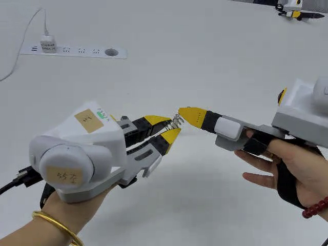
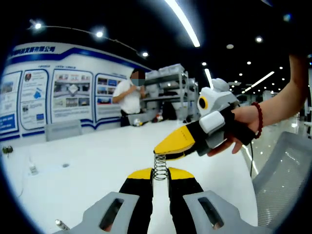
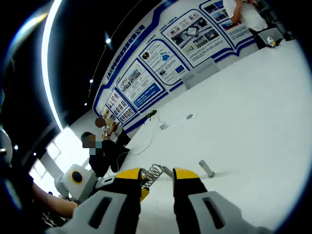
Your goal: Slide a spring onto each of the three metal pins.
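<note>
Mid-air is where the spring [image 1: 177, 121] sits, above the white workbench [image 1: 205, 56] and well clear of its surface, between the two yellow-tipped tools. The left gripper [image 1: 174, 126] has its jaws drawn in to the spring's width and clamped on its near end. In the left gripper view the spring stands straight up from between the tips. The right gripper [image 1: 182, 112] meets the far end, its tip touching the top turns. In the right gripper view the spring lies across the gap between that gripper's jaws, but I cannot tell whether they pinch it or merely bracket it. One metal pin [image 3: 206, 168] lies on the workbench beyond, bare and apart from both tools.

As for handling, I judge the spring to be nearly weightless, thin-wired and soft along its length (the sort of thing that squirts out sideways when squeezed hard). It is likely to slip on smooth pads and to bend if pushed off its axis. The best hold is probably a light one across the outer turns at one end, leaving the bore and the other end open for the pin.
</note>
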The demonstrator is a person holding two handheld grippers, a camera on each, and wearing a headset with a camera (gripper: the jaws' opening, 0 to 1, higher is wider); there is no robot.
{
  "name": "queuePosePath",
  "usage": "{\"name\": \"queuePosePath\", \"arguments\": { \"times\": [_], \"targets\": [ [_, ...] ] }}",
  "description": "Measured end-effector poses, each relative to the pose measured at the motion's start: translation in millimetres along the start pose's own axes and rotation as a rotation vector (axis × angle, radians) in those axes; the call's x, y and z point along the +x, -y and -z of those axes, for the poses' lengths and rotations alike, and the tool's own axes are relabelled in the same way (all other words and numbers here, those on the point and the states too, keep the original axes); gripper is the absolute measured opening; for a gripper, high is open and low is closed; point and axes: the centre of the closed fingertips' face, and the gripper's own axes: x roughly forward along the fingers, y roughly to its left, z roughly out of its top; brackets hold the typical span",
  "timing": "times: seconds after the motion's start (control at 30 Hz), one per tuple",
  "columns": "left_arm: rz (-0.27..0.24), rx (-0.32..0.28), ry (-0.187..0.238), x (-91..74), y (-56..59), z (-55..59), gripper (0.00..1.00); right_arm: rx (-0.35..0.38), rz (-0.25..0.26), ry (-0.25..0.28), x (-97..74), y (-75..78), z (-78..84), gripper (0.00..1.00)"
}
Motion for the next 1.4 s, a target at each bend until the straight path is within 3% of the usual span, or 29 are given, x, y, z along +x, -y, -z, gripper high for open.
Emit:
{"name": "queuePosePath", "arguments": {
  "times": [0.2, 0.53, 0.67, 0.93, 1.1, 1.4],
  "targets": [
    [0.006, -0.001, 0.031, -1.8, 2.0, -9.7, 0.1, 0.126, -0.06, 0.032, 0.3, -8.8, -5.0, 0.22],
    [0.014, -0.008, 0.039, -6.0, 3.9, -13.5, 0.11, 0.198, -0.099, 0.049, 0.8, -17.8, -8.7, 0.14],
    [0.019, -0.052, 0.025, -8.2, 3.1, -12.5, 0.11, 0.203, -0.11, 0.051, 1.8, -21.7, -8.9, 0.13],
    [0.022, -0.057, -0.029, -11.8, 5.9, -5.1, 0.11, 0.083, -0.114, 0.03, 5.3, -31.0, -4.4, 0.12],
    [0.021, -0.067, -0.058, -14.1, 5.8, -1.1, 0.14, 0.036, -0.102, 0.038, 6.2, -28.9, -6.9, 0.11],
    [0.005, -0.033, -0.134, -28.9, 2.6, 14.4, 0.22, -0.167, -0.013, 0.036, 8.7, -14.1, -12.0, 0.11]
  ]
}}
